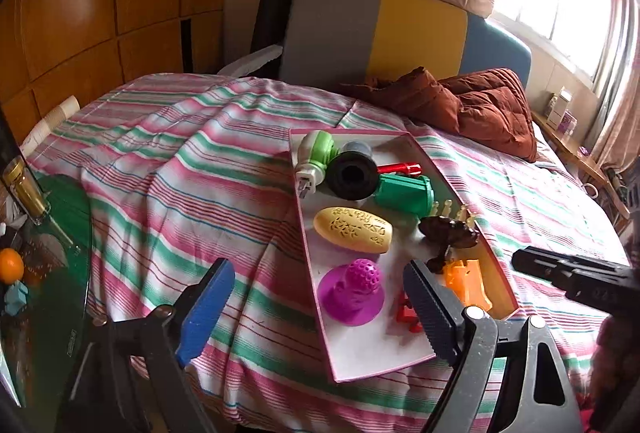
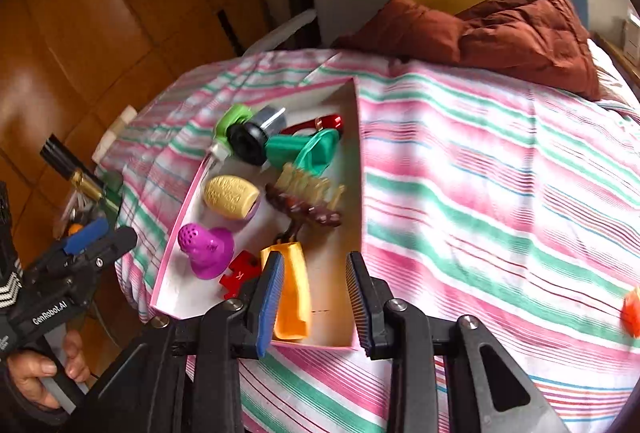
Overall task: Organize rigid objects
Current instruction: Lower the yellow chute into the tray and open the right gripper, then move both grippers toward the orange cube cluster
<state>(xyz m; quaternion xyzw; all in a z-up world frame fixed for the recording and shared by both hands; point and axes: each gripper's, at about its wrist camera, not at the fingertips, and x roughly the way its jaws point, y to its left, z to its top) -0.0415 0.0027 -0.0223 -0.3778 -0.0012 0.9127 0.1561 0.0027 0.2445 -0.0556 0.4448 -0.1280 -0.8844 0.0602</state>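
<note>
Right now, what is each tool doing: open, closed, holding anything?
Left tool: open, holding nothing.
Right tool: open, holding nothing.

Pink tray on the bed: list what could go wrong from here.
1. The tray rests on rumpled bedding, so a push from the open right tongs may tilt it.
2. It is crowded; reaching in could knock the yellow oval or purple piece.
3. An orange item near the bed edge may fall.
</note>
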